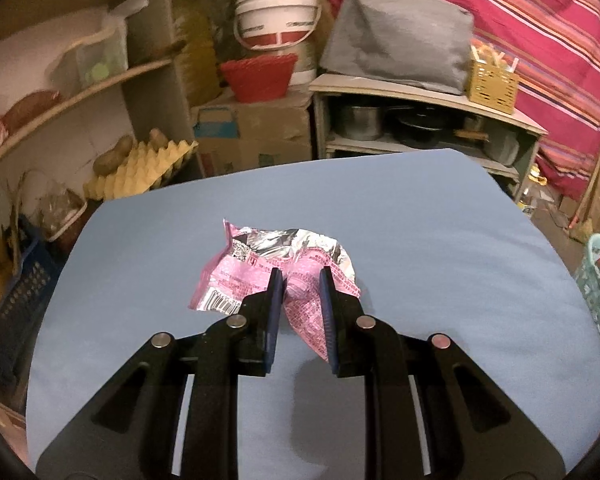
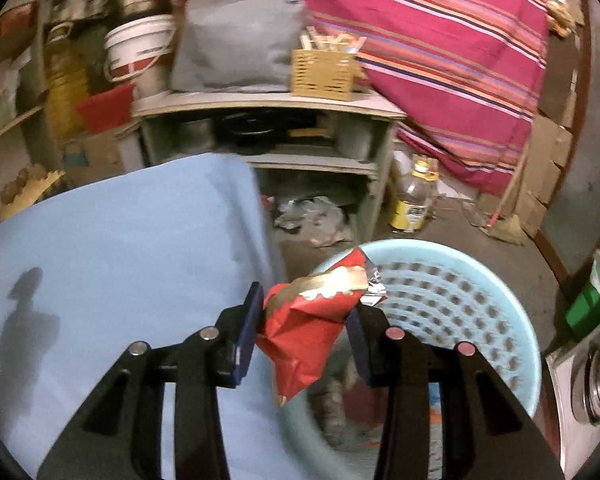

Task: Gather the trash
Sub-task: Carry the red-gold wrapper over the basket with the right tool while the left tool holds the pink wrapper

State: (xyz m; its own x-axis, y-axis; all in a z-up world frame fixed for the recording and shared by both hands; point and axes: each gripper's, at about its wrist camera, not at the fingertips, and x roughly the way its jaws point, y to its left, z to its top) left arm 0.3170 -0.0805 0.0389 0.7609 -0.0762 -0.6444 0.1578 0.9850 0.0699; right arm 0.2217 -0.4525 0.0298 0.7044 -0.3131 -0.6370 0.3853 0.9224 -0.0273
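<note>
Left gripper [image 1: 300, 280] fingers straddle the pink wrapper [image 1: 260, 276] apart; right gripper [image 2: 306, 300] fingers, apart around the red wrapper [image 2: 300, 332], hang over the basket [image 2: 460, 280]

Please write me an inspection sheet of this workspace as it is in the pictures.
Surface: blue table, bare apart from one wrapper.
Job's things: pink wrapper on the table; red wrapper above the light blue basket.
Clutter: nothing seen on the table.
Grippers: left gripper open around the pink wrapper; right gripper with the red wrapper between its fingers, grip unclear.
Cables: nothing seen.
Surroundings: shelf with pots, striped cloth, oil bottle.
</note>
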